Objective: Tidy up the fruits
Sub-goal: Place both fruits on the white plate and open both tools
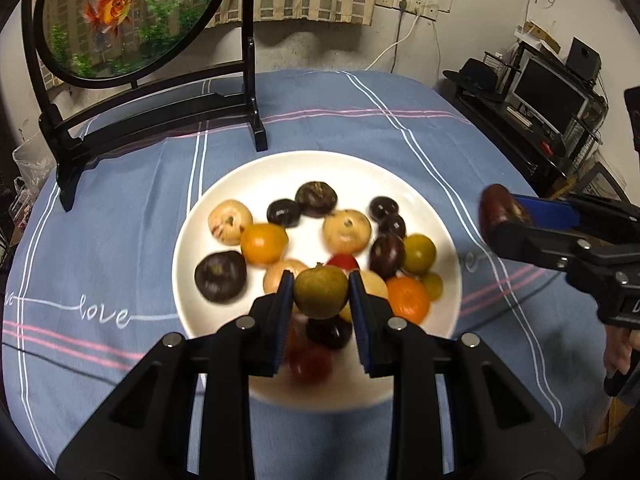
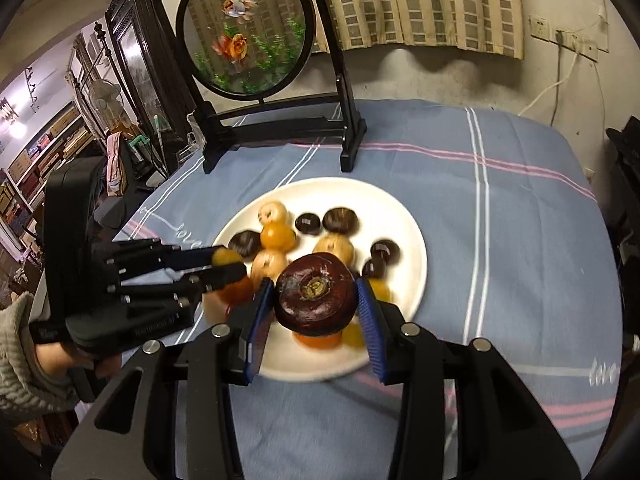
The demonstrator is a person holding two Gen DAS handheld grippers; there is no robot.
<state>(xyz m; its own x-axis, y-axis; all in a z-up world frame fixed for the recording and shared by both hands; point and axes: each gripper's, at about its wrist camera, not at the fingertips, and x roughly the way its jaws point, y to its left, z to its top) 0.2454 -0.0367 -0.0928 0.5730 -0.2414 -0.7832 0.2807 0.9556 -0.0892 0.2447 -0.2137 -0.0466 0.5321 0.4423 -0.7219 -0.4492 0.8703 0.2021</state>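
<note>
Tongs on the left (image 1: 321, 294) are clamped on a small green-yellow fruit (image 1: 321, 296), held at lower centre of the left wrist view above the white plate (image 1: 400, 176). Right tongs (image 2: 316, 300) grip a dark maroon fruit (image 2: 316, 298) between the blue pads, at centre of the right wrist view over the plate's near edge. Remaining fruits, orange, tan, dark and green, lie loosely grouped on the plate. Plate rests on the counter's blue striped cloth (image 1: 340, 112). Goldfish screen on a black stand (image 1: 132, 16) occupies the upper left.
</note>
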